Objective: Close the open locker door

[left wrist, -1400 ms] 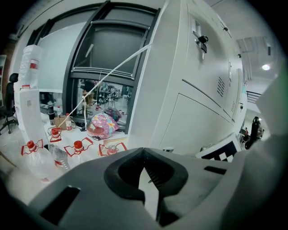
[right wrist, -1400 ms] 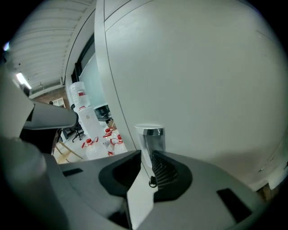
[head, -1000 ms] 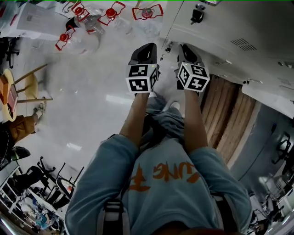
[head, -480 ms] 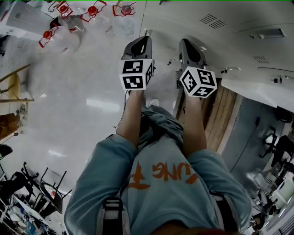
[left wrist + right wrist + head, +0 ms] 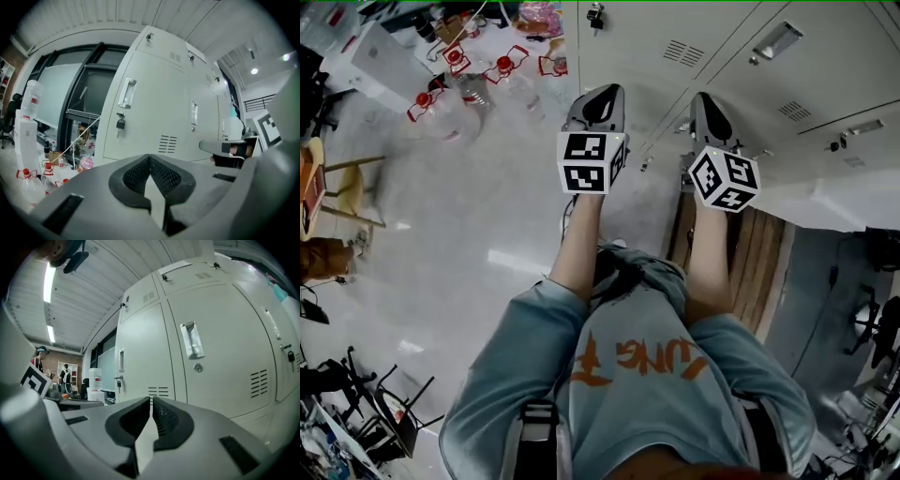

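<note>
We're holding the left gripper and right gripper side by side facing the lockers, both clamped shut on nothing. The open locker door sticks out right of the right gripper.

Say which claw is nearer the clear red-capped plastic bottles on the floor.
Left. The left claw is just right of the clear red-capped bottles; the right claw is farther right, by the grey lockers.

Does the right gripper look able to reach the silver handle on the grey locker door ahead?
Likely yes: nothing stands between the right gripper and the silver handle on the grey locker door. Its jaws are shut, so it could only push.
</note>
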Demonstrator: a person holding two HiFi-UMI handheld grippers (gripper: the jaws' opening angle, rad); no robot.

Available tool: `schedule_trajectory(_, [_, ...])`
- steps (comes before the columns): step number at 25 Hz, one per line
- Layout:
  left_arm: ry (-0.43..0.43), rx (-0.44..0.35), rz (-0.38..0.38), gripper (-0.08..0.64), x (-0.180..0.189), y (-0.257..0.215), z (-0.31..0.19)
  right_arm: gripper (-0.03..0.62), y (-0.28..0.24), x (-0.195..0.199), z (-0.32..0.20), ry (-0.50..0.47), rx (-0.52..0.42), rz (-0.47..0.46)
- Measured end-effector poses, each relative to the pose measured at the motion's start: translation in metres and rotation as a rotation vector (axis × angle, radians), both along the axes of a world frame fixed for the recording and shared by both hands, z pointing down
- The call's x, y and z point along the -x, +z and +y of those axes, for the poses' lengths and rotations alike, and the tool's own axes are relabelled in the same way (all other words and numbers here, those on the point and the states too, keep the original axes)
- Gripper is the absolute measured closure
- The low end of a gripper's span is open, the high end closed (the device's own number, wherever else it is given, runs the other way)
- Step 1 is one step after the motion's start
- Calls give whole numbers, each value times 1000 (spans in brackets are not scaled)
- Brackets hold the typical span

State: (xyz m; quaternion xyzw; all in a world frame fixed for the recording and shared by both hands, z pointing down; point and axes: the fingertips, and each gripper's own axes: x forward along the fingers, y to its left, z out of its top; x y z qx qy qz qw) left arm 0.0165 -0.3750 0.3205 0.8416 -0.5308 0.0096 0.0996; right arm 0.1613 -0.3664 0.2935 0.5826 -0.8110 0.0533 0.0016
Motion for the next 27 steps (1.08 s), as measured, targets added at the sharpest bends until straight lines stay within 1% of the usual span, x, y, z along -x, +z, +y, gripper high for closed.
schedule_trajectory(3, [2, -47, -8, 538, -10, -19, 5, 554, -19, -12, 8, -15, -50, -12])
schedule_trajectory(7, [12, -84, -23, 538, -27, -28, 13, 554, -25, -21, 10, -24, -91, -13])
schedule_trajectory(11, [11, -109, -52, 538, -34, -43, 25, 554, -37, -24, 18, -23, -105, 0])
schedule_trajectory(15, [-12, -121, -57, 538, -31, -59, 42, 554, -52, -28, 33, -24, -112, 10])
schedule_trajectory(23, [-37, -122, -77, 538, -26, -42, 44, 554, -36, -25, 34, -45, -115, 14])
schedule_trajectory(27, [-43, -128, -76, 538, -29, -42, 53, 554, -35, -29, 42, -46, -121, 19])
